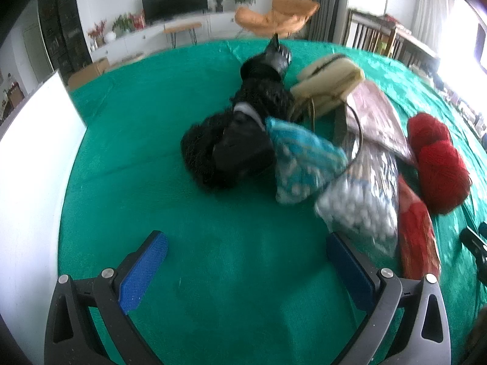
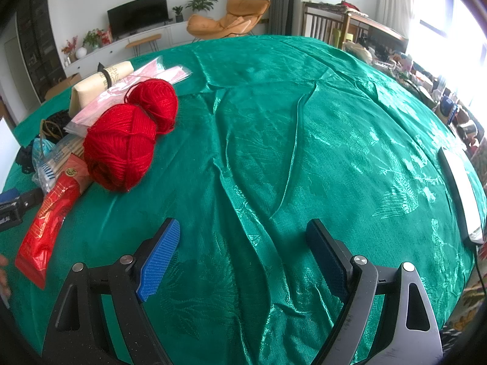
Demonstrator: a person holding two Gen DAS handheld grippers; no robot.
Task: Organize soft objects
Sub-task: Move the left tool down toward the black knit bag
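Note:
A heap of soft things lies on the green tablecloth (image 1: 152,152). In the left wrist view I see a black fuzzy garment (image 1: 219,149), a blue patterned pouch (image 1: 301,164), a clear bag of pale beads (image 1: 359,206), a cream folded cloth (image 1: 328,82), a pink plastic packet (image 1: 377,118), two red yarn balls (image 1: 438,158) and a red packet (image 1: 417,237). My left gripper (image 1: 246,258) is open and empty, just in front of the heap. In the right wrist view the yarn balls (image 2: 127,137) and red packet (image 2: 45,222) lie to the left. My right gripper (image 2: 243,249) is open and empty over bare cloth (image 2: 304,140).
A white board (image 1: 33,158) stands at the table's left edge. A flat white panel (image 2: 459,194) lies at the right edge in the right wrist view. Behind the table are an orange chair (image 1: 274,18), a TV and a wooden rail. The left gripper's body (image 2: 15,206) shows at far left.

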